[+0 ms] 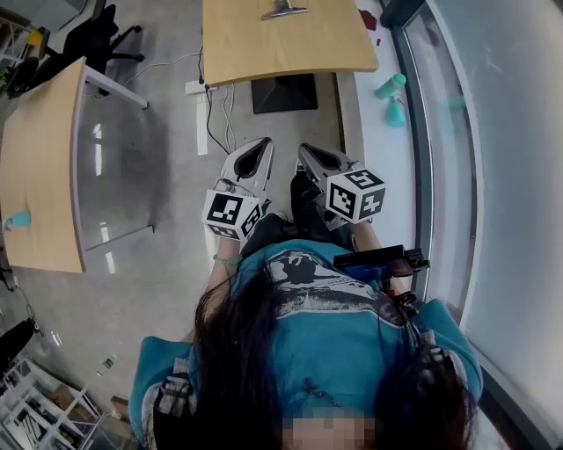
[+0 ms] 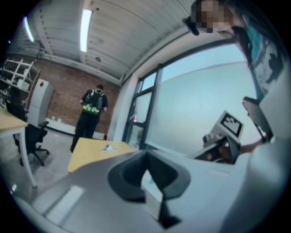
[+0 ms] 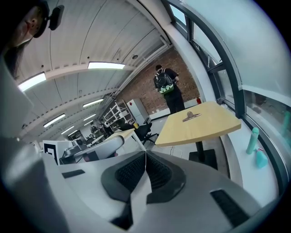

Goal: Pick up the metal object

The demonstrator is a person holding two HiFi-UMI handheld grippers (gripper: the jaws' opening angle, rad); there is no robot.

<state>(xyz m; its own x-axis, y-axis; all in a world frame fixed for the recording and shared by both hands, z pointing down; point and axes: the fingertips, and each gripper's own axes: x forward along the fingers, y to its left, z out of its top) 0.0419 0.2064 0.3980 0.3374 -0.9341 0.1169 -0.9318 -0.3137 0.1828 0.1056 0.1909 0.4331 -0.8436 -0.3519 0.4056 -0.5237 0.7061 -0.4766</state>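
Pale wood, that table (image 1: 264, 53) up ahead, and there near its far edge lies the metal object (image 1: 283, 9), flat and silvery, something like a clip, alone on the top. The person stands well back from it, with bare floor between. The left gripper (image 1: 258, 149) is held in close to the body, its jaws pressed together with nothing between them. Same story on the right gripper (image 1: 310, 154): its own view shows the two ribbed pads (image 3: 129, 172) meeting along one line, nothing gripped. The two sit side by side, pointing forward toward the table. In the right gripper view the metal object (image 3: 192, 116) shows small and distant on the tabletop, and beyond it a person with a backpack (image 3: 164, 82) stands by the brick wall. So, by my reading, nothing of the pick is done yet. The approach to the table, the opening of a claw, the close on the metal object and the lift all lie ahead.
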